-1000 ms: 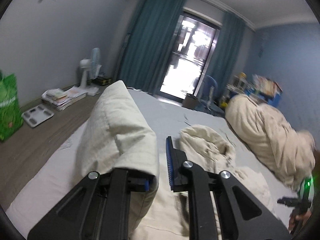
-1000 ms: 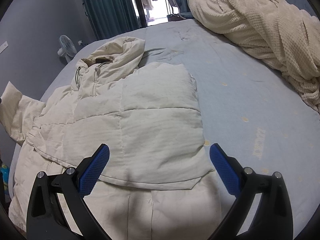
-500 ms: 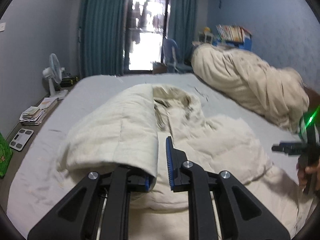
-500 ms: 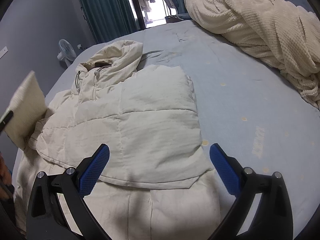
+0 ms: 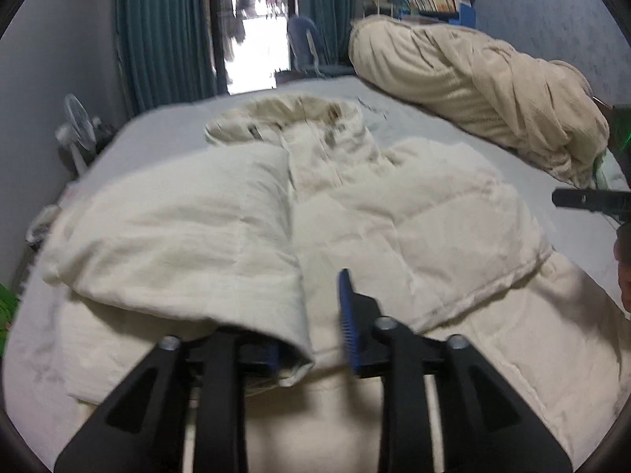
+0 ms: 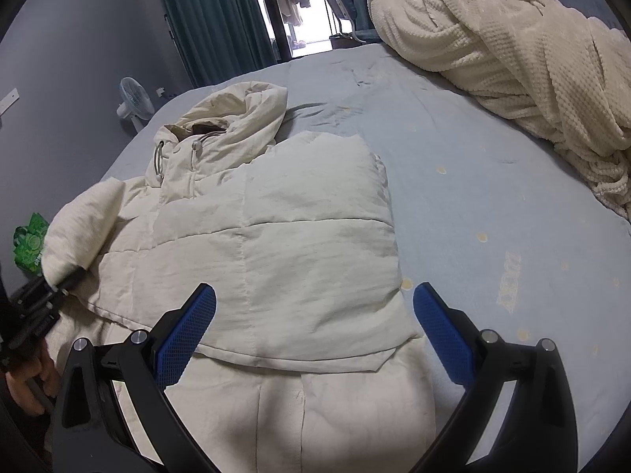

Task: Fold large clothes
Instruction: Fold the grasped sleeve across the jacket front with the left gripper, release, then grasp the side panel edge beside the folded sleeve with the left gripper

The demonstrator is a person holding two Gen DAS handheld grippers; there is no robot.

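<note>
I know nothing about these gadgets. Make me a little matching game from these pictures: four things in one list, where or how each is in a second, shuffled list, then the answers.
Things:
1. cream puffer jacket
2. left hand-held gripper
3. right hand-held gripper
4. cream blanket

States:
A. open, holding nothing
B. bundled in a heap at the bed's edge
C. spread on the bed, one sleeve folded across the body
D. its finger tucked inside a sleeve cuff

Pairs: 1-C, 2-D, 3-A, 4-B

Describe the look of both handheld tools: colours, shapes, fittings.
The left tool and the right tool match: matte black angular linkage arms with triangular cut-outs, silver round pivot bolts, and flat blue finger pads with a fine ribbed texture. No cables or markings show on either.
</note>
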